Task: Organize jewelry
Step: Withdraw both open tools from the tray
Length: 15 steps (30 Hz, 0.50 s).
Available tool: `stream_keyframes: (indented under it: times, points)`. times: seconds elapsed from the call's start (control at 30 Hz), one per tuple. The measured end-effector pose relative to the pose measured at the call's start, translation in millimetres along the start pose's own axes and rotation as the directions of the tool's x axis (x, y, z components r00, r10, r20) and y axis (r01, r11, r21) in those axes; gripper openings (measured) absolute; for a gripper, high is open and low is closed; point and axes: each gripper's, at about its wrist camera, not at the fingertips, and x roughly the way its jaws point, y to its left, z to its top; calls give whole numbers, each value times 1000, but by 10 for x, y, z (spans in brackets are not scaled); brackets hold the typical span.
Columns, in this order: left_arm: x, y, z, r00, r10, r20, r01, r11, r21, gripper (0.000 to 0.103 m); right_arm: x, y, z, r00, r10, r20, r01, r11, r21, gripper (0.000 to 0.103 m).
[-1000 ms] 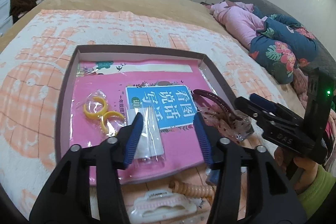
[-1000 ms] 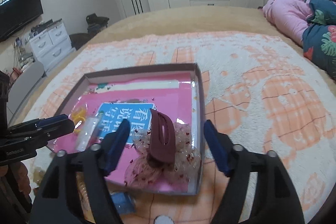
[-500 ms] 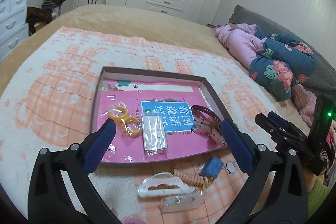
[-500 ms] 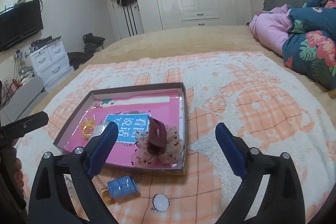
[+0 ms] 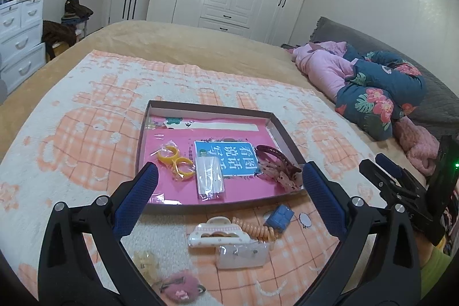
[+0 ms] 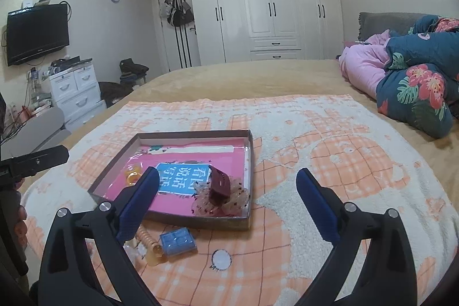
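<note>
The blanket [image 5: 86, 139] covering the bed is showing a rough, nubby cloth pile in peach and cream. The tray [image 5: 287, 139] is looking like matt brown cardboard, and its pink liner [image 5: 178, 185] is gleaming like glossy plastic film. The rings [image 5: 175, 162] are appearing as smooth yellow plastic inside a clear bag. The sachet [image 5: 210, 177] is shining as clear plastic. The clip [image 6: 219, 185] is reading as smooth maroon plastic on sheer speckled fabric. At the blanket's near edge, the claw [image 5: 219, 231] is glinting as glossy pale plastic. The pads [image 5: 134, 202] are showing textured blue rubber on matt black plastic. The wardrobe [image 6: 272, 7] is reflecting light off glossy white doors.
</note>
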Motion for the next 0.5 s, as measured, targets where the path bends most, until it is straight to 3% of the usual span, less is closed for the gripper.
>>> stream_keyframes:
  times: [0.5]
  points:
    - [-284,-86,-195,999,23,23,-24,999,40,92,-354,105,-131,999,39,13,-38,998,-49,94]
